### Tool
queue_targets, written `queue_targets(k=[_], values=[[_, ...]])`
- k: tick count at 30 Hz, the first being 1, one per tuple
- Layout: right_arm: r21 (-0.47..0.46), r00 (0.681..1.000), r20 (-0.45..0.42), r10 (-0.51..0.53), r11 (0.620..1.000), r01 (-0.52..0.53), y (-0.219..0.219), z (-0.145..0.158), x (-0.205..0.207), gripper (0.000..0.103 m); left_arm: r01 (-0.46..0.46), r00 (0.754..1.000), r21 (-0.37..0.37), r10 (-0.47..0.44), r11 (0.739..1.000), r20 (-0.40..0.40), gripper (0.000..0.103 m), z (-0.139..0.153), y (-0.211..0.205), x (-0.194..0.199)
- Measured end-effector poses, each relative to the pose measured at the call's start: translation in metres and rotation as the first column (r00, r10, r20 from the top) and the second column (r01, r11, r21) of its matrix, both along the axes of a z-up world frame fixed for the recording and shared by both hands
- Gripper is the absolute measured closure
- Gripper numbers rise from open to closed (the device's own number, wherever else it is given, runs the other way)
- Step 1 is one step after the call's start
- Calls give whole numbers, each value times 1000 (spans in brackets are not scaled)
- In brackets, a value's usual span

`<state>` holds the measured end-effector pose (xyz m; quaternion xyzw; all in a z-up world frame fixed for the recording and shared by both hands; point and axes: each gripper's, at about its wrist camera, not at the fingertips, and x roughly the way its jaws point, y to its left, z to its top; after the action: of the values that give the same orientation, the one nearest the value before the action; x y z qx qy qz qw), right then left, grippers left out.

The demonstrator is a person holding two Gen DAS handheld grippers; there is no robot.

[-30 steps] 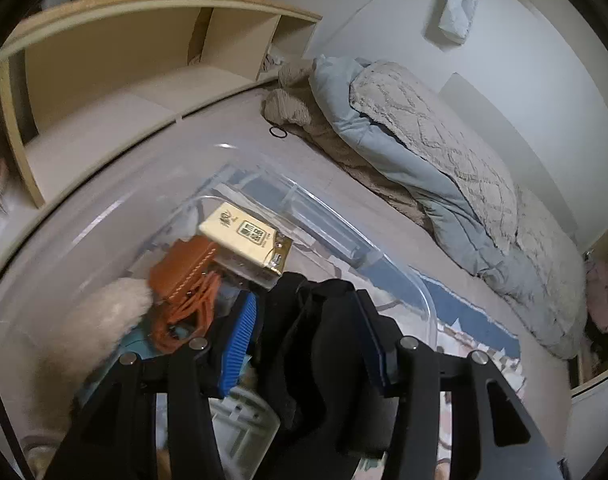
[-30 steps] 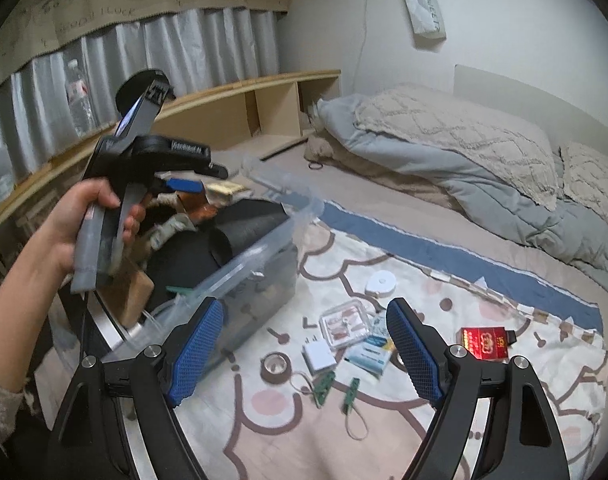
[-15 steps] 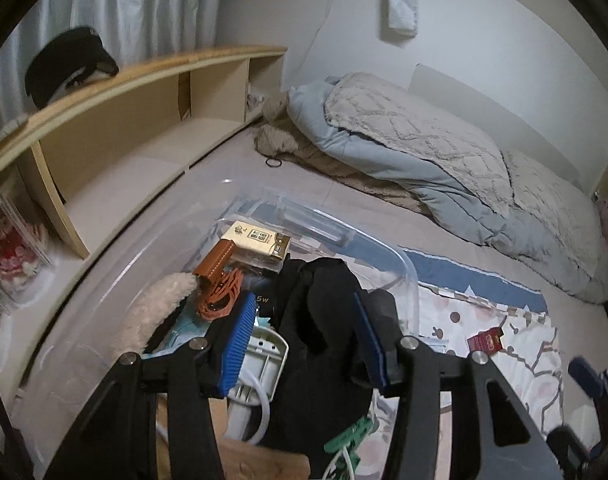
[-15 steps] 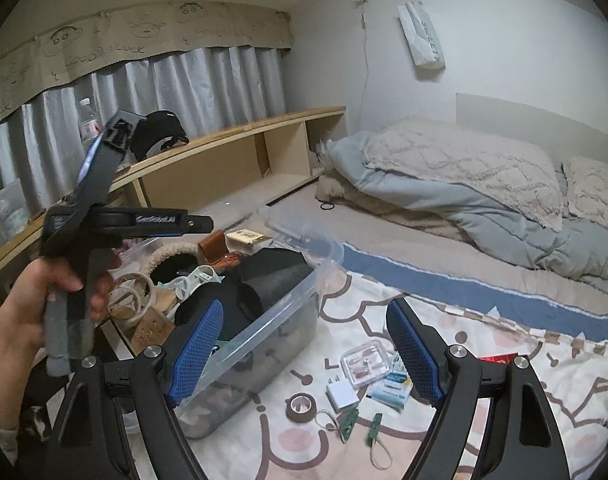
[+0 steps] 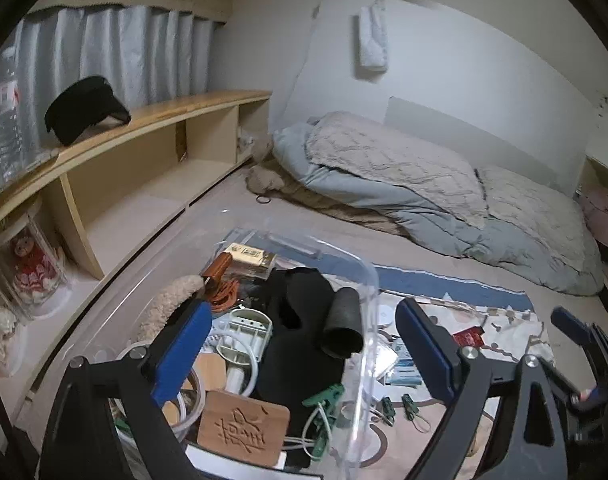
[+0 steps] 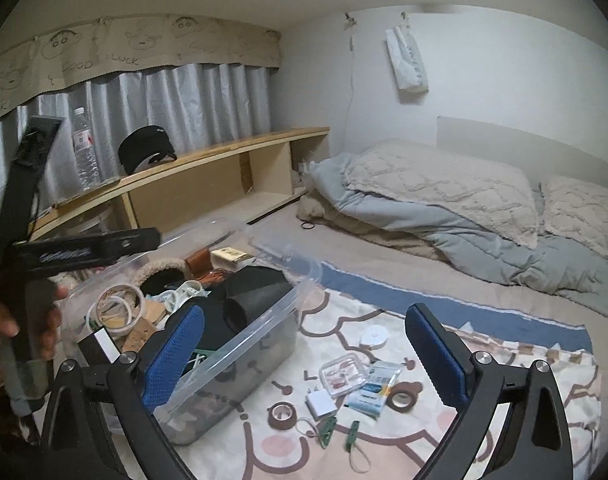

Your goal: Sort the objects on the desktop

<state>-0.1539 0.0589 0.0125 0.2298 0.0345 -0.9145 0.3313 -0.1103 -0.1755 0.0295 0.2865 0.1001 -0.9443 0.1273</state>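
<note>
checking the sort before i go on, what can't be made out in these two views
- Bin bottom layer: both views, buried under the black cloth and clutter.
- Small case contents: right view, too small.
- Pack print: right view, too small; left view, blurred behind the bin wall.
- Red packet: left view only; label too small to read.
- Left gripper jaws: out of the right view, only its handle and a hand show, blurred.

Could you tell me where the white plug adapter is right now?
In the right wrist view, the white plug adapter lies on the blanket, between a brown tape roll and a blue packet.
</note>
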Motion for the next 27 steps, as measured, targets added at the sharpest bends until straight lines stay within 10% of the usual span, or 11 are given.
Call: queue_targets(k=[27], values=[[-112,950,-101,-295,952,284,81,-16,-4,0,117,988,15,-114,993,-107,0,-11,45,21]])
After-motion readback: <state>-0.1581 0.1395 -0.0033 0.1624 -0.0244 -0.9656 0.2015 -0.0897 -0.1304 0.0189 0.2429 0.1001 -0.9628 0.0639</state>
